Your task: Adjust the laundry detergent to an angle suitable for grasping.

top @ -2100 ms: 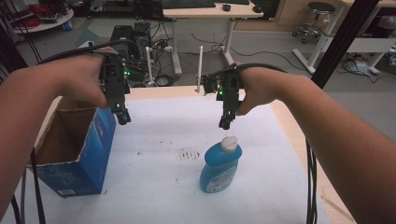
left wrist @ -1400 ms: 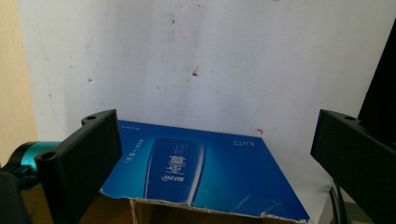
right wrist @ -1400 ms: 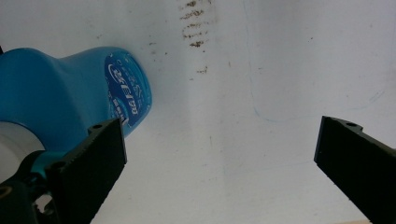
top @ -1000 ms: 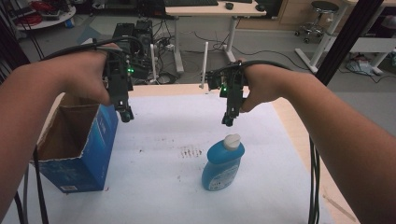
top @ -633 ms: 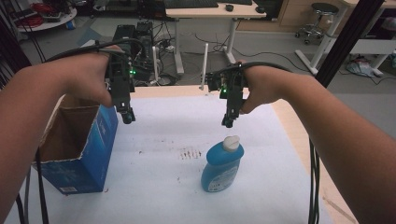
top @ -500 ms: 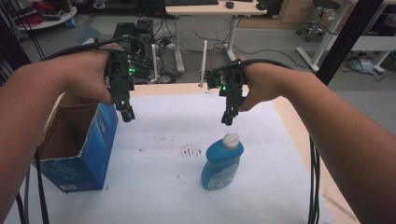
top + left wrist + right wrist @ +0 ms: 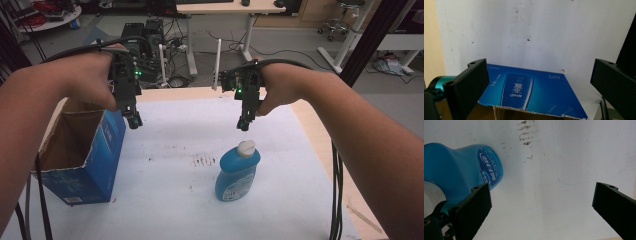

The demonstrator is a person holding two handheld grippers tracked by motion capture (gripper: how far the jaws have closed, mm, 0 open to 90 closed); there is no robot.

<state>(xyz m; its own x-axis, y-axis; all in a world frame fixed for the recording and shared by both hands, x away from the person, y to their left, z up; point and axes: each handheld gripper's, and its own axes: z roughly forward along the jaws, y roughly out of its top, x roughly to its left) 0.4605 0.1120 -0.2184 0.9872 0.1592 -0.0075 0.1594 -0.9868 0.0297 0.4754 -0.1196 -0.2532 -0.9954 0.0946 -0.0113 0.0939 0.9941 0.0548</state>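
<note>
**Bottle not yet gripped, box waits open**

Nothing is packed so far, as I judge it. My right tongs [image 7: 243, 123] hang just above the white cap of the blue bottle [image 7: 237, 172], jaws spread wide and empty; in the right gripper view the bottle [image 7: 461, 176] sits off toward one jaw, not between the two. The bottle stands upright on the white sheet, nearer the tabletop's [image 7: 320, 165] right edge than its left. My left tongs [image 7: 133, 120] hover, jaws apart, over the far rim of the open blue box [image 7: 85, 160] at the left edge. Left to do, I reckon: centre on the bottle, clamp, lift, carry across, drop it in the box.
</note>
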